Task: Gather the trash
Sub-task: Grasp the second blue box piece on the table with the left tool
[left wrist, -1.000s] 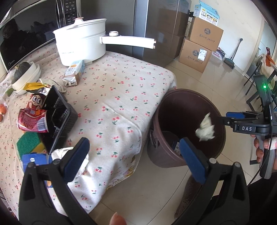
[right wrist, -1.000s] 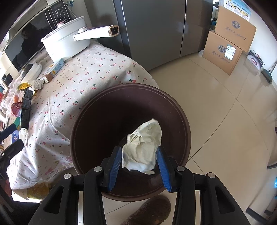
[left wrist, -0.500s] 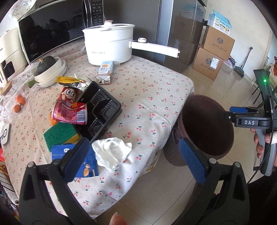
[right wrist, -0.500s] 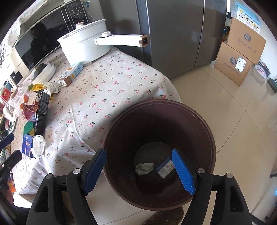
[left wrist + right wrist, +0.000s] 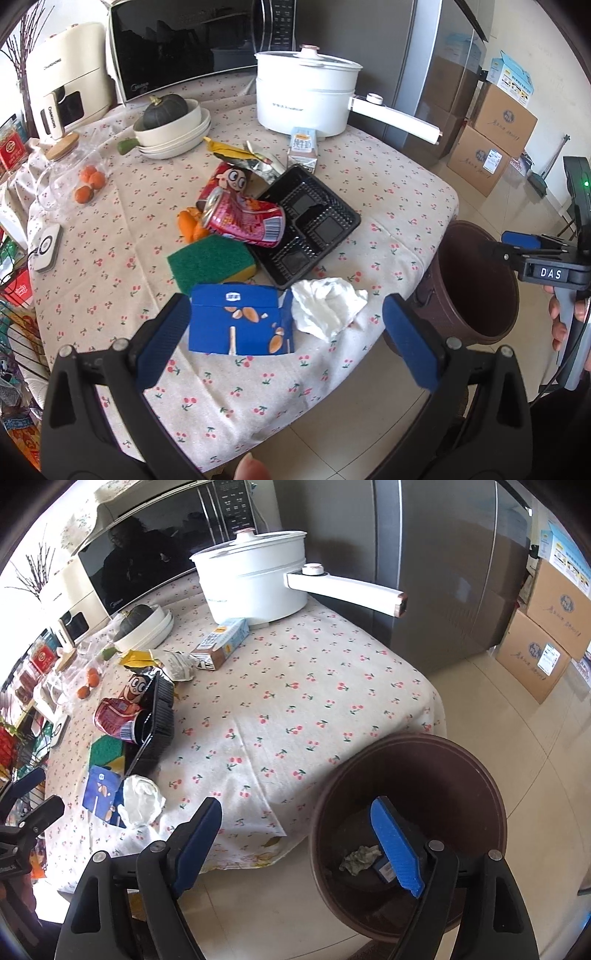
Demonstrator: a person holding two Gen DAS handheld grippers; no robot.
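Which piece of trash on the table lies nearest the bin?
The crumpled white tissue at the table's edge, beside the blue snack box; the other trash lies farther from the brown bin.

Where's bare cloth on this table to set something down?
Free: the cloth from the black tray across to the edge above the bin, below the white pot. Crowded: tray, red can, sponge, blue packet, tissue.

a crumpled white tissue (image 5: pixel 327 306) lies near the table edge, touching a flat blue packet (image 5: pixel 240 321). the brown bin (image 5: pixel 406 760) on the floor holds a crumpled wad (image 5: pixel 360 858).
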